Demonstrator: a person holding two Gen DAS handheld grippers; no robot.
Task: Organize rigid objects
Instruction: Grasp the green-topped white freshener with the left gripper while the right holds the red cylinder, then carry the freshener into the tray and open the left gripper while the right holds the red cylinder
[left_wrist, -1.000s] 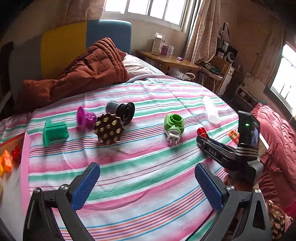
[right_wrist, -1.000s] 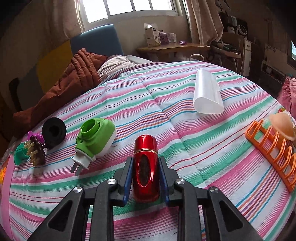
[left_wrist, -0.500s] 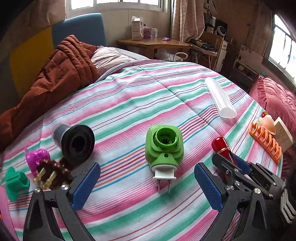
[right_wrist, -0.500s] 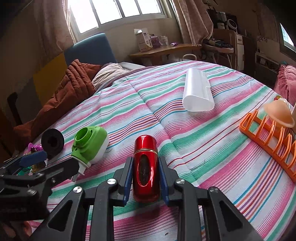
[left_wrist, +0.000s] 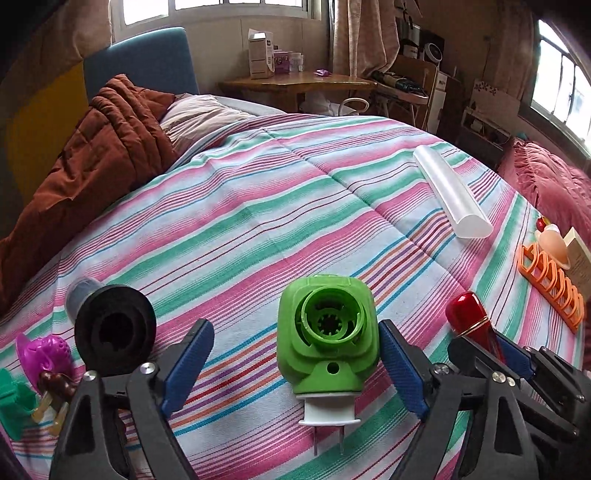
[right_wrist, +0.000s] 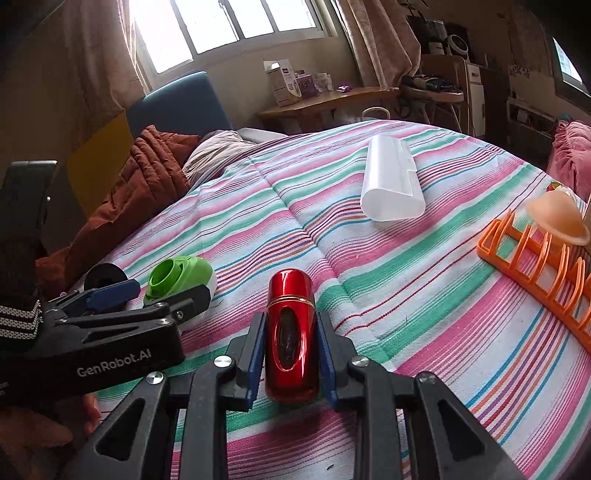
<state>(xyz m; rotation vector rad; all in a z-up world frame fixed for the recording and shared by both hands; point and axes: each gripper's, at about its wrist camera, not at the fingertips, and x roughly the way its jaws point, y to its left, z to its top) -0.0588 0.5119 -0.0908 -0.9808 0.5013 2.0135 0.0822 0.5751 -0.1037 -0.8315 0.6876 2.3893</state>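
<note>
Here, the left hand-held gripper (left_wrist: 295, 363), angled down, has been closing around the green plug (left_wrist: 327, 338), pads not yet pressing; the right hand-held gripper (right_wrist: 291, 356) clamps a red tube (right_wrist: 291, 332), its base hidden.

green plug-in device (left_wrist: 328, 341) between closing left gripper (left_wrist: 295, 363) jaws

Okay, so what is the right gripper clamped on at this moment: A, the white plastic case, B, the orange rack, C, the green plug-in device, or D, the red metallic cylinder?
D: in the right wrist view the right gripper has both blue pads pressed against the red metallic cylinder, which sits between them on the striped bedspread.
</note>
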